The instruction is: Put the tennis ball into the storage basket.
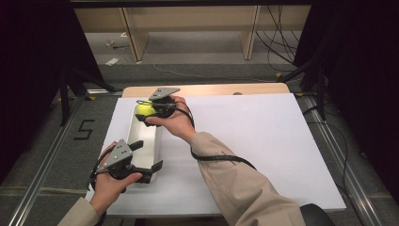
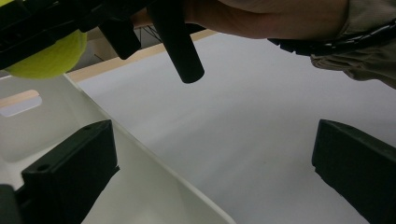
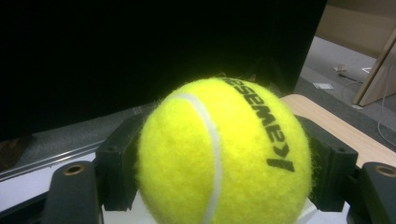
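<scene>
1. While seen from above in the high view: right tool (image 1: 147, 109) clamped on ball (image 1: 144, 109), held over far end of bin (image 1: 136, 129), jaws pointing toward the view's left. Bin's long axis running from near edge to far edge of white table (image 1: 244, 141). Left tool (image 1: 147, 161) at bin's near end, jaws wide, straddling the near right corner. Right hand (image 1: 171, 120) nearer the ball; left hand (image 1: 110, 181) nearer the bin's near end.
2. From left gripper view: own jaws spread wide, nothing pressed between them, one over bin interior (image 2: 28, 135), the other over table (image 2: 243, 121) outside the bin wall. Ball (image 2: 51, 58) up at top left, above bin's far end, gripped by right tool's black parts.
3. From right gripper view: ball (image 3: 224, 154) squeezed between both jaws, pads touching each side, lettering facing up. Bin directly beneath, judged; coming move probably straight down into far end, then release.
</scene>
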Motion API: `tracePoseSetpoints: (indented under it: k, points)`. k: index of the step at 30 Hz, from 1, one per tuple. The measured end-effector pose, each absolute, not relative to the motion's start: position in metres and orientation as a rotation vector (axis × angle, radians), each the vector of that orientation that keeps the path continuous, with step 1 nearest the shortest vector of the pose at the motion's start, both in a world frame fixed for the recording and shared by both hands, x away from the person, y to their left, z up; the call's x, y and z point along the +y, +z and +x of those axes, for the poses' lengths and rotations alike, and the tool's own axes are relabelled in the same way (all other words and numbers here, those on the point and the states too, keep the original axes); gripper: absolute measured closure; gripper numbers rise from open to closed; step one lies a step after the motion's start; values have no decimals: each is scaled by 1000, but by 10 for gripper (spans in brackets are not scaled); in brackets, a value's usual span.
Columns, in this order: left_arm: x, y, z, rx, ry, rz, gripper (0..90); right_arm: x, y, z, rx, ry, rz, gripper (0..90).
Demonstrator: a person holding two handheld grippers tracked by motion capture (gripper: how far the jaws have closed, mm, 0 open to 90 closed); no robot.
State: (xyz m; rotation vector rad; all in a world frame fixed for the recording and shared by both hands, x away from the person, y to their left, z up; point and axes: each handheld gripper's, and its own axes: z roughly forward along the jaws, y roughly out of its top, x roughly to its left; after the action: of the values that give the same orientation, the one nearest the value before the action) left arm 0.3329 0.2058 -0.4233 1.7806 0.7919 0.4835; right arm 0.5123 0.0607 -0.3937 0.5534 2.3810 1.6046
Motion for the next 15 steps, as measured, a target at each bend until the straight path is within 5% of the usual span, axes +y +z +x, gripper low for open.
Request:
tracePoseSetpoints:
  k: [15]
  points:
    - [206,-423,333,794,482,1776,0,67,-397,516,2393,1591,551,270]
